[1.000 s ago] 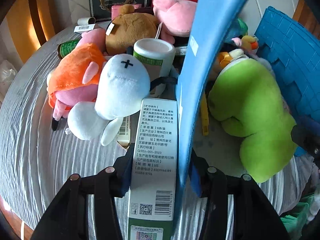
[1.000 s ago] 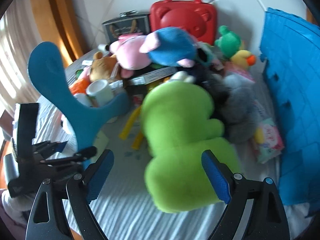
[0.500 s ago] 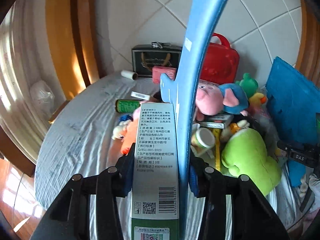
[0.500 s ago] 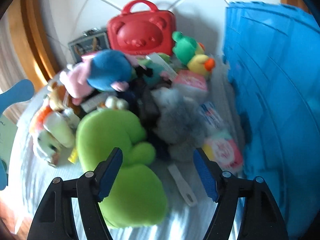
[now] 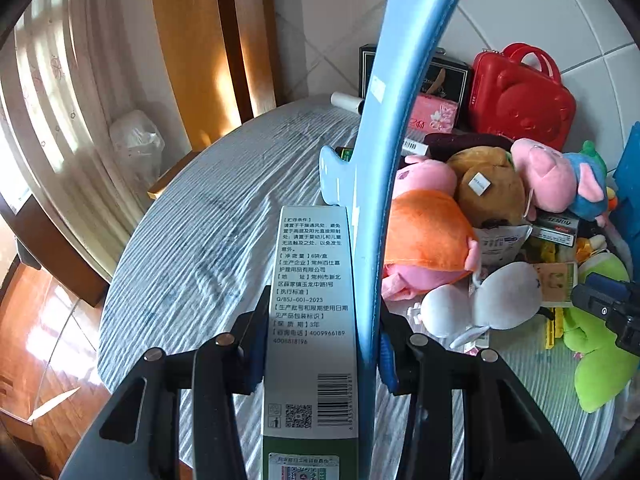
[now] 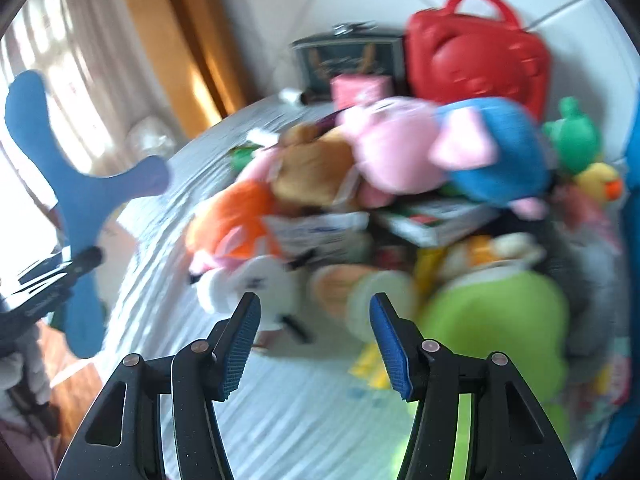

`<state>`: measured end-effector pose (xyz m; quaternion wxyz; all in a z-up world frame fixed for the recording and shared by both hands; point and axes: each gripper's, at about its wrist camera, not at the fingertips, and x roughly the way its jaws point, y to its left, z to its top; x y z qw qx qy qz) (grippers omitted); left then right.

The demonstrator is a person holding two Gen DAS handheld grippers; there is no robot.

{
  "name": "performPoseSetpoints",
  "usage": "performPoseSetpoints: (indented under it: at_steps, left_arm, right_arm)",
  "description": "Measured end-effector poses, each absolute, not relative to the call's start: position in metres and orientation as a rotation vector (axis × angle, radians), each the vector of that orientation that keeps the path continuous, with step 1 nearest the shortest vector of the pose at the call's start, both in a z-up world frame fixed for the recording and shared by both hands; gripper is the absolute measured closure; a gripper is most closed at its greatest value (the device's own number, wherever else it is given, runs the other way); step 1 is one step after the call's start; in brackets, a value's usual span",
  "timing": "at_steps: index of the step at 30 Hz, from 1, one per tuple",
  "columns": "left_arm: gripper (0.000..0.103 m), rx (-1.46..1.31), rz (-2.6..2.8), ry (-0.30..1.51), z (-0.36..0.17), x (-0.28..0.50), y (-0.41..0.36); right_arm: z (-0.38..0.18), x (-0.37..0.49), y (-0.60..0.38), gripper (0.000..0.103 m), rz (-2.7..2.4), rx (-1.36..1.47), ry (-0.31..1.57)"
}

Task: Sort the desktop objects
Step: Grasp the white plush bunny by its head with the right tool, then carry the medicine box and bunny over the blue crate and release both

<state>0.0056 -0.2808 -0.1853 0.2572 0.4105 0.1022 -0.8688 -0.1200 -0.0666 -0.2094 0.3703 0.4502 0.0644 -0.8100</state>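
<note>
Left gripper (image 5: 320,344) clamped on a tall box (image 5: 310,320) and a blue boomerang (image 5: 394,120), long axes pointing forward, up over the table's bare left side (image 5: 208,240); right gripper (image 6: 314,332) gaping empty, nearer the toy pile (image 6: 360,184) straight ahead.

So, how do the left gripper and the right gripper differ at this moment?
The left gripper is shut on a printed box together with a blue flat toy; the right gripper is open and holds nothing. The left points toward bare tablecloth, the right toward the plush pile, near the white plush. Both have blue pads.
</note>
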Motion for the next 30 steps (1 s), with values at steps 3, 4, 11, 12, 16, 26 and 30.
performPoseSetpoints:
  at_steps: [3, 4, 11, 12, 16, 26, 30]
  left_arm:
    - [0.06, 1.149, -2.365, 0.295, -0.196, 0.004, -0.29]
    - [0.06, 1.157, -2.372, 0.3, -0.199, 0.003, -0.293]
    - [0.06, 1.191, -2.423, 0.3, -0.205, -0.002, -0.304]
    - [0.06, 1.189, -2.435, 0.299, -0.204, -0.002, -0.304]
    - [0.06, 1.154, -2.477, 0.286, -0.189, 0.0, -0.302]
    - [0.06, 0.97, -2.632, 0.234, -0.118, -0.009, -0.26]
    - [0.06, 0.894, -2.721, 0.204, -0.085, -0.02, -0.224]
  right_arm:
    - [-0.224, -0.118, -0.089, 0.037, -2.065, 1.2, 0.164]
    - [-0.229, -0.118, -0.097, 0.032, -2.058, 1.217, 0.152]
    - [-0.259, -0.124, -0.13, 0.046, -2.089, 1.276, 0.183]
    - [-0.259, -0.124, -0.132, 0.056, -2.09, 1.272, 0.178]
    - [-0.234, -0.112, -0.133, 0.057, -2.137, 1.17, 0.213]
    - [-0.121, -0.09, -0.08, 0.057, -2.394, 0.778, 0.204]
    - [-0.084, -0.083, -0.046, 0.057, -2.509, 0.65, 0.21]
